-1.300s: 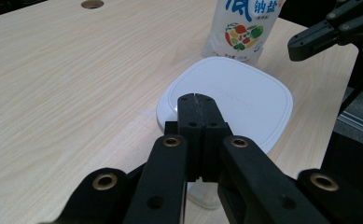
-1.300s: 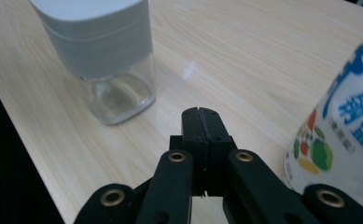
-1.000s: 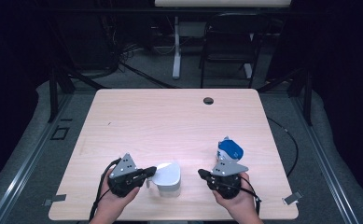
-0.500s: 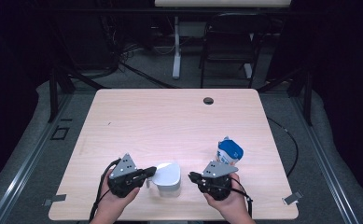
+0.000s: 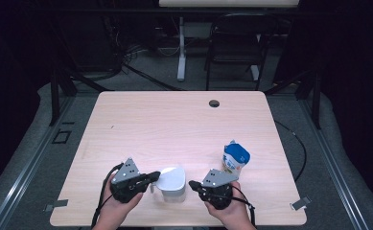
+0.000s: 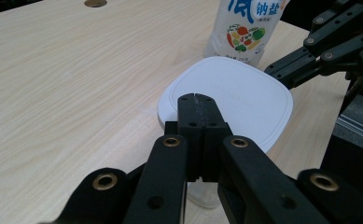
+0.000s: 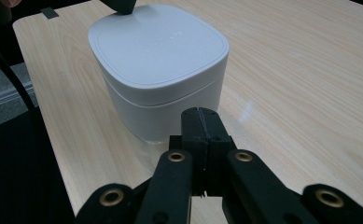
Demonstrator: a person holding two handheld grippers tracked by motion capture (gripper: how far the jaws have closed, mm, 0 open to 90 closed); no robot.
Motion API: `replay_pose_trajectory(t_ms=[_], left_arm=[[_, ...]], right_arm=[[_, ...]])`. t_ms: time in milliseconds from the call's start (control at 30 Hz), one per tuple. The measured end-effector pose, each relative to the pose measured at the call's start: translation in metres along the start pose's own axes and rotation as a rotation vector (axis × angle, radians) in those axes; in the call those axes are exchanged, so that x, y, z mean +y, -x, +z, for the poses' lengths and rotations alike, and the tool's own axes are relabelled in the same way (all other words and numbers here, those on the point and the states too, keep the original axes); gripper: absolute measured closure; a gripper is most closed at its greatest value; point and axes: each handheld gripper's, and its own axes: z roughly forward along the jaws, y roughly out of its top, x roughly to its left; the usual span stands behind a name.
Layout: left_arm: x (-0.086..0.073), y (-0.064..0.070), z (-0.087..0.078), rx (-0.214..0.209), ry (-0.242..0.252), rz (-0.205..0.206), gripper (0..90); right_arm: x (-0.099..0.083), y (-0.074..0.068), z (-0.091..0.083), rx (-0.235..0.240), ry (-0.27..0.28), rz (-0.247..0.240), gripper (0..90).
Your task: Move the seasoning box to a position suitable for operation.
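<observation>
Here, white container (image 5: 172, 182) between left tool (image 5: 151, 178), right tool (image 5: 192, 184)

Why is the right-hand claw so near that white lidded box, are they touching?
Apart. In the right gripper view, the shut right gripper stops short of the white lidded container, with bare table showing between its tips and the container's base.

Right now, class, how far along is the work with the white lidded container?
Done: little; the white container stands near the table's front edge with its lid on. In hand: the left gripper, jaws shut, rests at the lid's edge; the right gripper, shut, points at the container's side. Left: opening it; the blue-capped bottle stands untouched.
</observation>
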Motion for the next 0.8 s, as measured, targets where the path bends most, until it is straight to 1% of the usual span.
replay_pose_trajectory(t_ms=[100, 200, 333, 667, 800], left_arm=[[-0.0004, 0.0000, -0.0004, 0.000, 0.002, -0.007, 90.0], [-0.0005, 0.0000, -0.0007, 0.000, 0.001, -0.007, 90.0], [-0.0006, 0.0002, -0.0008, 0.002, 0.000, -0.006, 90.0], [-0.0010, -0.0004, -0.0016, 0.001, -0.002, -0.005, 90.0], [-0.0012, -0.0007, -0.0021, 0.002, -0.004, -0.006, 90.0]], right_arm=[[0.0003, -0.0012, 0.0012, 0.000, -0.005, -0.009, 90.0], [0.0005, -0.0028, 0.0033, 0.008, 0.004, -0.004, 90.0], [0.0007, -0.0058, 0.0065, 0.012, -0.006, -0.013, 90.0], [0.0012, -0.0054, 0.0057, 0.015, 0.003, -0.008, 90.0], [0.0023, -0.0056, 0.0046, 0.016, 0.018, -0.003, 90.0]])
